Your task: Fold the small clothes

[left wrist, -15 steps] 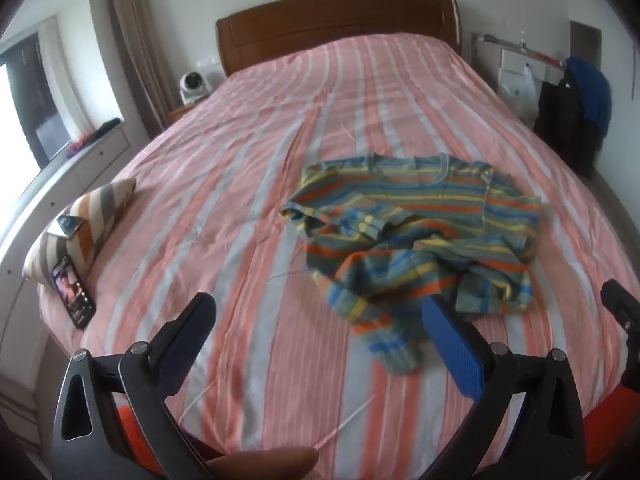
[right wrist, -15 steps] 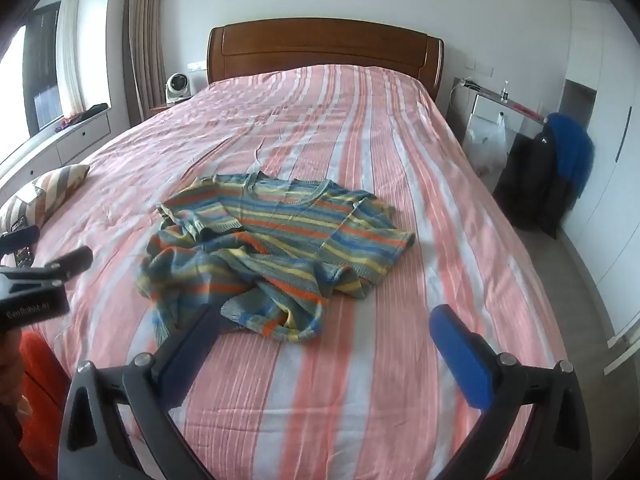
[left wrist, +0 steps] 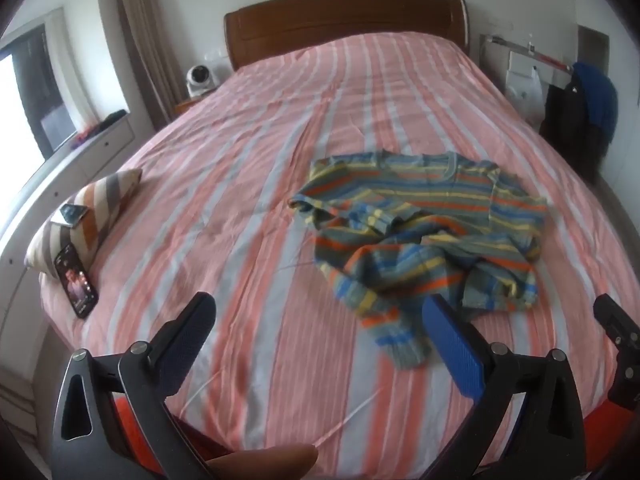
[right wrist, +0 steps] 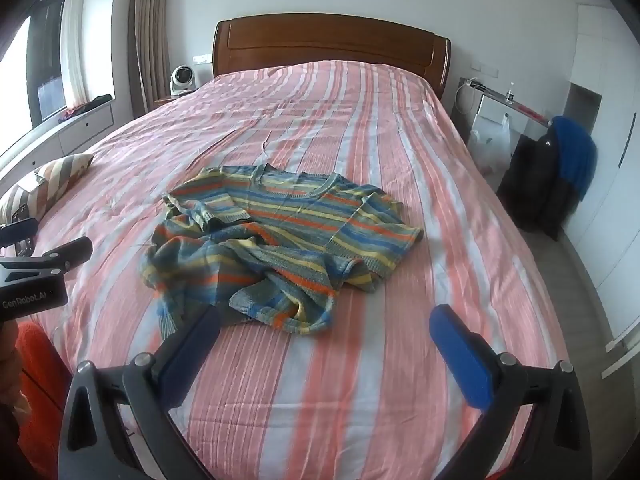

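Note:
A small striped knit top (left wrist: 428,228) in blue, orange, yellow and green lies crumpled on the pink-striped bed (left wrist: 280,168), neckline toward the headboard, lower part bunched up. It also shows in the right wrist view (right wrist: 280,240). My left gripper (left wrist: 320,332) is open and empty, held above the bed's near edge, to the near left of the top. My right gripper (right wrist: 328,340) is open and empty, just short of the top's near hem. The left gripper also shows at the left edge of the right wrist view (right wrist: 44,264).
A striped cushion (left wrist: 88,208) with a phone (left wrist: 76,280) beside it lies at the bed's left edge. A wooden headboard (left wrist: 344,20) stands at the far end. A dark bag with a blue garment (right wrist: 560,168) stands on the floor at right.
Both grippers have shifted slightly toward the bed; the top looks a little nearer. The top itself has not moved.

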Demonstrator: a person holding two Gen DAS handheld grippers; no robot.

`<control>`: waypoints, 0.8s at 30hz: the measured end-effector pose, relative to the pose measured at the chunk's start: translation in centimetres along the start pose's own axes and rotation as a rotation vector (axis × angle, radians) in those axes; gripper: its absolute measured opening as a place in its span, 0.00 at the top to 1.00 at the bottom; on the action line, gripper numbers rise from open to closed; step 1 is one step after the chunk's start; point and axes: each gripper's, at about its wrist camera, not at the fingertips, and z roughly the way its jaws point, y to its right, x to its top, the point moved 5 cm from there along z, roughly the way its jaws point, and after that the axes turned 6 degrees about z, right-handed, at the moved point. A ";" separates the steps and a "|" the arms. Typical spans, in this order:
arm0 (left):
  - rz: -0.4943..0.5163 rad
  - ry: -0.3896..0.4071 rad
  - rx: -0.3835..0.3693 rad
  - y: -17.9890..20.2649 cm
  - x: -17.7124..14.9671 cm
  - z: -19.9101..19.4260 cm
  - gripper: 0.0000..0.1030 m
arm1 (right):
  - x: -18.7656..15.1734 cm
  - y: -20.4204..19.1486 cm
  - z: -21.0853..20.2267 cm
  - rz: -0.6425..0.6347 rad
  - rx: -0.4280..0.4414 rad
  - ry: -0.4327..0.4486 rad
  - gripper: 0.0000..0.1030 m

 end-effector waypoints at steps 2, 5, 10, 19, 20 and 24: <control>0.001 0.000 0.002 -0.1 0.0 0.0 0.00 | -0.1 0.0 0.1 0.000 -0.001 -0.003 0.00; 0.006 0.003 0.016 -0.3 -0.2 -0.1 0.00 | -0.1 0.0 0.1 0.000 -0.002 -0.004 0.00; 0.013 0.002 0.026 -0.3 -0.4 0.1 0.00 | -0.3 -0.1 0.2 -0.005 -0.005 -0.004 0.00; 0.014 0.001 0.026 0.0 -0.5 0.2 0.00 | -0.4 -0.1 0.2 -0.008 -0.010 -0.003 0.00; 0.014 0.001 0.025 0.0 -0.5 0.2 0.00 | -0.4 -0.2 0.2 -0.008 -0.011 -0.002 0.00; 0.022 0.001 0.023 0.6 -0.8 0.2 0.00 | -0.5 -0.2 0.2 -0.009 -0.012 0.005 0.00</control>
